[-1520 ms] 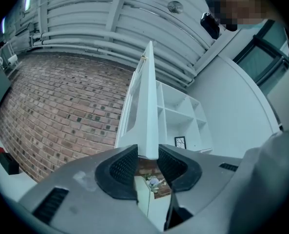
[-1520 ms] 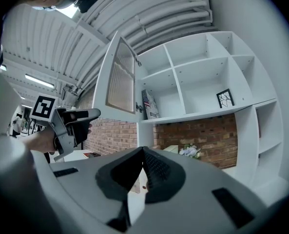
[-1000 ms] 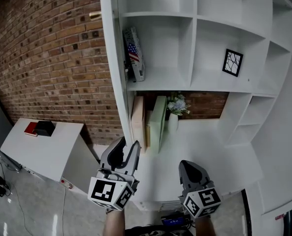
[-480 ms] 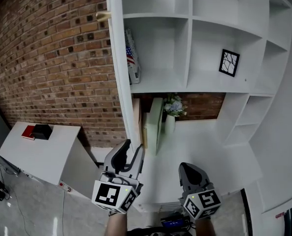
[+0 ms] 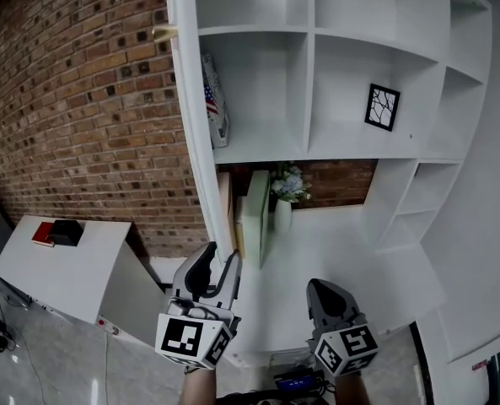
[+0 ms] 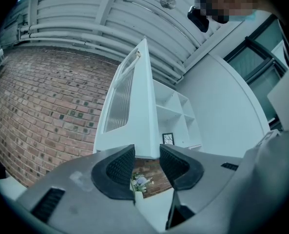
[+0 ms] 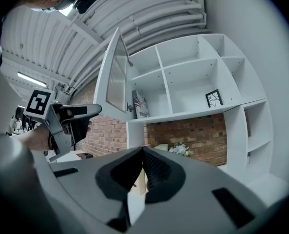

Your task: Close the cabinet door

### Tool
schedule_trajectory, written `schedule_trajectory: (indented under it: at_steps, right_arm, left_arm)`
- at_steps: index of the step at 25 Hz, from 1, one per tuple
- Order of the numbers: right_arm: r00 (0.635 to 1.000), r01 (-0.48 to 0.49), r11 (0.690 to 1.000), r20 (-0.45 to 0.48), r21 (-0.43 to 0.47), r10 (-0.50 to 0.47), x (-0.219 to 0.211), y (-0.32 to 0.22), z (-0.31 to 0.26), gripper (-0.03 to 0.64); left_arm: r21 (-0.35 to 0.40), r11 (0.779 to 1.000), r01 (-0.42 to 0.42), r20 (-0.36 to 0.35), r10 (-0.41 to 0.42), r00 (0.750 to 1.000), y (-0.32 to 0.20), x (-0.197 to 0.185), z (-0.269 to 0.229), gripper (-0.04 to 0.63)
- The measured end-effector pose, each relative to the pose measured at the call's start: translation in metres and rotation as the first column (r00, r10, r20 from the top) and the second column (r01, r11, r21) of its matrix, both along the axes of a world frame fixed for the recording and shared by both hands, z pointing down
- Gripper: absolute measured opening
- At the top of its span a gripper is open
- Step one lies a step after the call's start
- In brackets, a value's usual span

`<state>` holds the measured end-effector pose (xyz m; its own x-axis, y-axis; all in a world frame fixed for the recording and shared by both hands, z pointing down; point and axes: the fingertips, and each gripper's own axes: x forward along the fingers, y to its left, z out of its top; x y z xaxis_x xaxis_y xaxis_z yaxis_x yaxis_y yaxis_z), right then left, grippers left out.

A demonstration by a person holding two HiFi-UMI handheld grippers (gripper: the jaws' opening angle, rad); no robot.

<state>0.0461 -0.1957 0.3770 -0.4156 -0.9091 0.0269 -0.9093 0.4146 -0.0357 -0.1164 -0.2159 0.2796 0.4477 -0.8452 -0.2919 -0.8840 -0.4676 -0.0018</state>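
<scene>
Cabinet door [image 5: 190, 125]: hangs wide open off the left edge of the white shelf unit [image 5: 309, 154], swung out edge-on toward the head view, with the brick wall [image 5: 72, 99] behind its outer face. Not yet closed; needs to swing right, across the open compartments.

Left gripper [image 5: 218, 264]: sits just below the door's lower free corner, tipped slightly upward. Jaws wide apart, and have just been opening further. In the left gripper view, shows the door's bottom edge above the gap, with no pad pressing on it. Holds nothing; cannot tell whether it brushes the panel.

Right gripper [image 5: 330, 298]: hovers in front of the unit's lower shelf, well apart from the door. Jaws closed pad against pad, with nothing caught between.

Handling, as a judgement: looks like a tall, thin, rigid panel with a ribbed pane set in it, light on its hinges and likely to swing freely under a gentle shove. Smooth painted faces, so slippery to pinch; better pushed than gripped. Best contact: the solid frame near the free edge, far from the hinges, on the face toward the wall. Keep off the pane, possibly fragile. Another hold: the small tan knob [image 5: 163, 32] high on that face. Ease off near the end to spare the flag-covered book [image 5: 214, 99] and framed picture [image 5: 383, 106] a jolt.
</scene>
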Motion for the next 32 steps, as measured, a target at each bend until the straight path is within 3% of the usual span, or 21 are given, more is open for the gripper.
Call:
schedule_trajectory:
  at_steps: [21,26,32]
  right_arm:
    - [0.998,-0.067,0.998,-0.003,-0.008,0.067,0.031,-0.002,0.004,0.001]
    - [0.997,-0.083,0.997,-0.002,-0.012,0.083,0.038,-0.006,0.002,0.001]
    - [0.994,-0.109,0.994,0.007,-0.015,0.109,0.056,-0.015,0.007,0.001]
  left_arm:
    - [0.058,0.998,-0.003,0.016,0.002,1.0,-0.01,0.028,0.0,0.167]
    - [0.037,0.999,0.004,0.043,-0.005,0.999,-0.017,0.037,-0.001,0.166]
    - [0.064,0.997,-0.038,0.045,0.035,0.998,-0.022,0.057,-0.004,0.167]
